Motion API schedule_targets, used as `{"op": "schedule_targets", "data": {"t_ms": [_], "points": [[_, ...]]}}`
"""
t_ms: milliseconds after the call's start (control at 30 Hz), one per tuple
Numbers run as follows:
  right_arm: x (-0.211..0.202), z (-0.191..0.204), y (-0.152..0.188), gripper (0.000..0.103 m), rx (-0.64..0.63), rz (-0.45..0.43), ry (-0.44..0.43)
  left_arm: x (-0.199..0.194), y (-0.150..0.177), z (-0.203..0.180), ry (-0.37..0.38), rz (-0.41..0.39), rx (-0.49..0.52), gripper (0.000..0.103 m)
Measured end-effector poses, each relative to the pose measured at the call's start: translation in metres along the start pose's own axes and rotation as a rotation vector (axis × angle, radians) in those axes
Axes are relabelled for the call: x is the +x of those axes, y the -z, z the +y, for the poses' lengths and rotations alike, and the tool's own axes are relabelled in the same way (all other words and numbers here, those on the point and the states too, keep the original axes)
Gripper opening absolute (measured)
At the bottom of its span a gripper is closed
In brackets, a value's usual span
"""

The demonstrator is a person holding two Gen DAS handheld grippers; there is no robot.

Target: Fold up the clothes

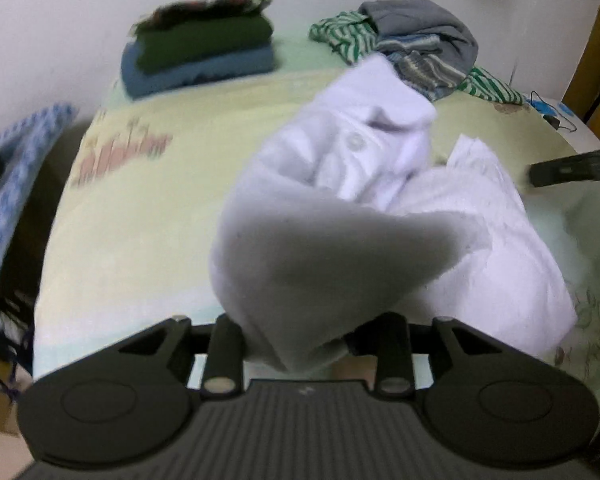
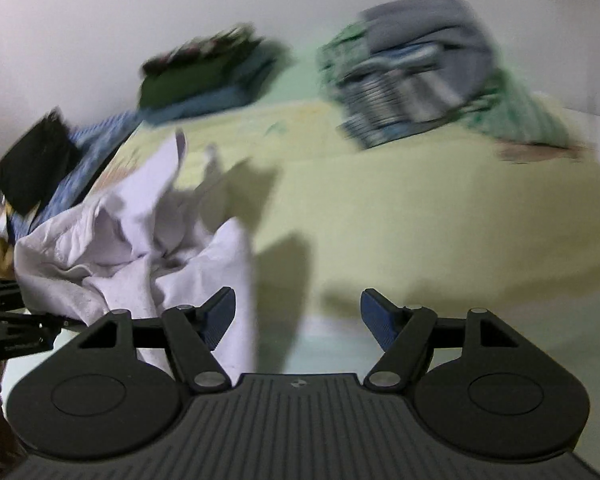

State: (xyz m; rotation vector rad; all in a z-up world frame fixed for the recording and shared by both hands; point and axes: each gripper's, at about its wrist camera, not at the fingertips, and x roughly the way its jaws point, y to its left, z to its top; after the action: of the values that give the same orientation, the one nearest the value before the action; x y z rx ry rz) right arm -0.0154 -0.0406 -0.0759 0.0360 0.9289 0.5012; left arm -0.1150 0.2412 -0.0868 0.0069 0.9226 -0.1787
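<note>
The left gripper (image 1: pixel 300 344) was clamped on a corner of the crumpled white cotton polo shirt (image 1: pixel 364 168), whose bulk trailed away toward one o'clock across the pale yellow printed bedsheet (image 1: pixel 148 216). In the right wrist view the shirt (image 2: pixel 132 248) lay at ten o'clock of the right gripper (image 2: pixel 298 316), whose blue-padded fingers (image 2: pixel 374 316) stood wide apart and empty, the left pad just beside a hanging fold. The right hand seemed nearer the free end, so the next grasp probably lay leftward.
</note>
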Motion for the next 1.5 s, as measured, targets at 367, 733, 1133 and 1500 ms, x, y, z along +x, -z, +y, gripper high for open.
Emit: {"op": "schedule_targets", "data": {"t_ms": [367,733,1133,1500], "points": [[0.015,0.029,-0.007,0.008,0.012,0.028,-0.148,-0.027,0.006,0.012,0.109,-0.091,-0.073,0.081],[-0.126,-0.033,0.055,0.005,0.126,0.046,0.116,-0.012,-0.021,-0.009,0.316,-0.105,0.028,0.100],[-0.106,-0.025,0.025,0.047,0.147,-0.064,0.097,-0.016,-0.030,0.014,0.316,-0.081,-0.088,0.101],[0.064,0.028,-0.039,0.056,-0.072,-0.011,0.074,-0.003,-0.027,-0.009,-0.126,-0.002,-0.097,0.096]]}}
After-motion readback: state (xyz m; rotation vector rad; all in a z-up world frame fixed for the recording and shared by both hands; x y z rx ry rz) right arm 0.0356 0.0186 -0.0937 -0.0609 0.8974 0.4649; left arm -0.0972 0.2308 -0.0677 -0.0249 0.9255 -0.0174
